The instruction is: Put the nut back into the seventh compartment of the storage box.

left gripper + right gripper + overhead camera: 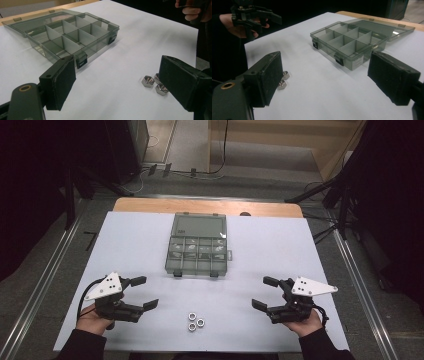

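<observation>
A smoky clear compartment box (197,252) lies on the white table cover with its lid (199,225) folded flat behind it. Some cells seem to hold small pale bits. Three steel hex nuts (195,321) cluster near the front edge, between the hands. My left gripper (145,292) is open and empty, left of the nuts. My right gripper (264,293) is open and empty, right of them. In the left gripper view the nuts (147,81) sit by the right jaw, the box (72,37) beyond. In the right gripper view the nuts (283,78) peek from behind the left jaw.
The white cover (280,245) spans a wooden table (150,205). Dark stands and cables flank both sides on the floor. The other hand's gripper (252,16) is in the right gripper view's far left, and fingers of the other hand (191,11) are at the left gripper view's top right.
</observation>
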`<state>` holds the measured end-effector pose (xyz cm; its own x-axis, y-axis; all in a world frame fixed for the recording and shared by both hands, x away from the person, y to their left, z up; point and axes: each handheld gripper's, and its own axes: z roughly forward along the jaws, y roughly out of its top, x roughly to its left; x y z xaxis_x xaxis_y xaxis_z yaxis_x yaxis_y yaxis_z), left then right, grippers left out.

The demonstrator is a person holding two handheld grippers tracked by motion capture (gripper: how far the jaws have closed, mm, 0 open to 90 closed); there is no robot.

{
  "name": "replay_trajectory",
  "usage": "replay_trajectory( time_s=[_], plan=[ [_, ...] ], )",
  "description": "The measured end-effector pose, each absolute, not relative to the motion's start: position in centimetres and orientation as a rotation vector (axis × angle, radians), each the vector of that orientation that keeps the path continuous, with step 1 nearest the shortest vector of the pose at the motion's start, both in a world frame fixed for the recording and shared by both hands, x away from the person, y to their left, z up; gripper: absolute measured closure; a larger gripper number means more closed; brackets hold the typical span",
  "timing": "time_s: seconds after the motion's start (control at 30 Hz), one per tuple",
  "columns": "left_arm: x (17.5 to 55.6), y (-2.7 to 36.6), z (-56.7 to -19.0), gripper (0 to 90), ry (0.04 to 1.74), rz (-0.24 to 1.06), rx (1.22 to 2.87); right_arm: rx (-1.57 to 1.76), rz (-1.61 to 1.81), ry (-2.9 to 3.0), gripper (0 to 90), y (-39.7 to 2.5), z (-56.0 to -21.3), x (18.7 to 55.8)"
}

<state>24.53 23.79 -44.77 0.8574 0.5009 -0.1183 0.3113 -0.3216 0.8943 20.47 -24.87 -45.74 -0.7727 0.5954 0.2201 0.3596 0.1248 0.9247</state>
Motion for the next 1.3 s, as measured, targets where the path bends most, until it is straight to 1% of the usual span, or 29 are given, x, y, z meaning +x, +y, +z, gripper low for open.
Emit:
replay_trajectory(
  time_s=[0.53, 0.7, 0.9, 1.3],
  plan=[
    [24.6, 23.7, -44.8, 14.7, 0.598, 0.205, 1.932, 0.673, 1.747, 2.287, 14.2, -22.2, -45.4, 21.6],
    [24.6, 23.7, -44.8, 14.7, 0.595, 0.204, 1.937, 0.691, 1.757, 2.316, 14.4, -21.0, -45.8, 22.6],
    [24.6, 23.6, -44.8, 14.7, 0.593, 0.200, 1.939, 0.666, 1.749, 2.350, 14.6, -19.1, -46.0, 23.0],
    [24.6, 23.5, -44.8, 14.7, 0.592, 0.193, 1.945, 0.672, 1.742, 2.358, 15.2, -16.9, -46.3, 23.3]
  ],
)
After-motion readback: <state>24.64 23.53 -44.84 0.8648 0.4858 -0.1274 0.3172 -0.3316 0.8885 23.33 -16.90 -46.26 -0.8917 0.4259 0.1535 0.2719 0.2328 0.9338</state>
